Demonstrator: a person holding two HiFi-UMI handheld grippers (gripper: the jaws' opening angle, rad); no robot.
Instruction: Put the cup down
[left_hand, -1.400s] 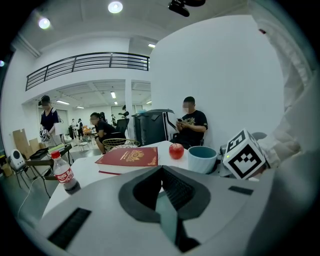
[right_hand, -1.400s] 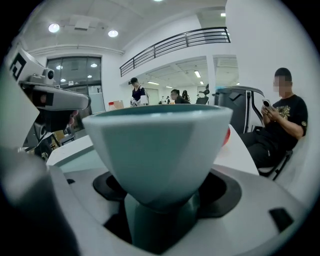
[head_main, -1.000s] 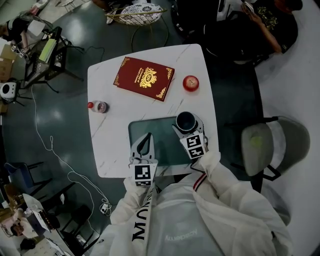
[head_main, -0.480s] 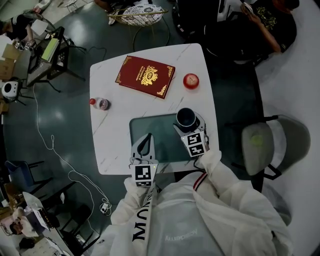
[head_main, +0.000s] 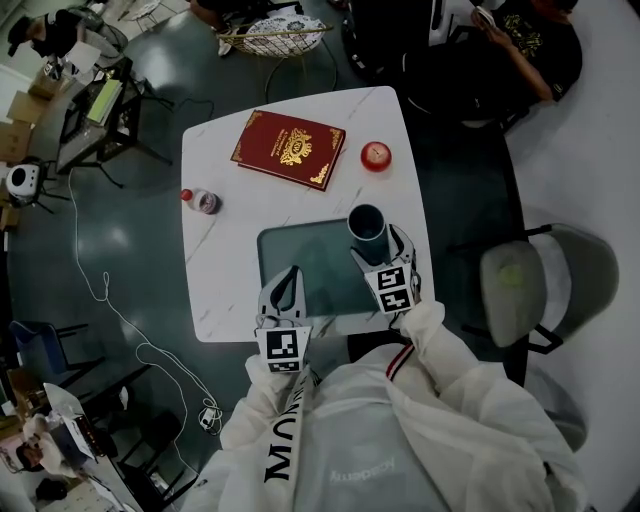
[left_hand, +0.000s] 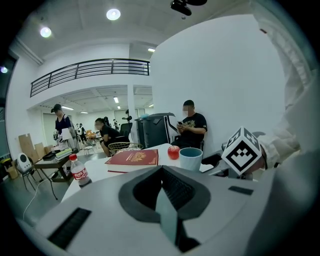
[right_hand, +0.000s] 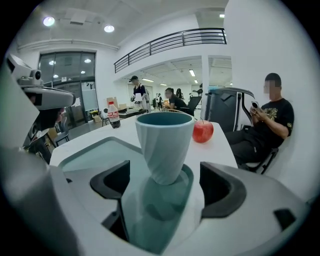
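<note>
Since the cup (right_hand: 165, 145) stands upright on the mat (head_main: 305, 270) by itself, my right claw (head_main: 380, 245) has just been opening, cup loose between its jaws. My left claw (head_main: 283, 292) is pinched closed, empty.

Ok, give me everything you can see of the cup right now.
The cup is pale blue-green and matte like ceramic, with twisted facets, and it tapers toward its base; no handle shows. It stands upright on the teal mat, at its far right corner, and nothing shows inside it. The right gripper has just been opening its jaws; the cup sits between them, both pads clear of its wall. Only the mat touches it.
</note>
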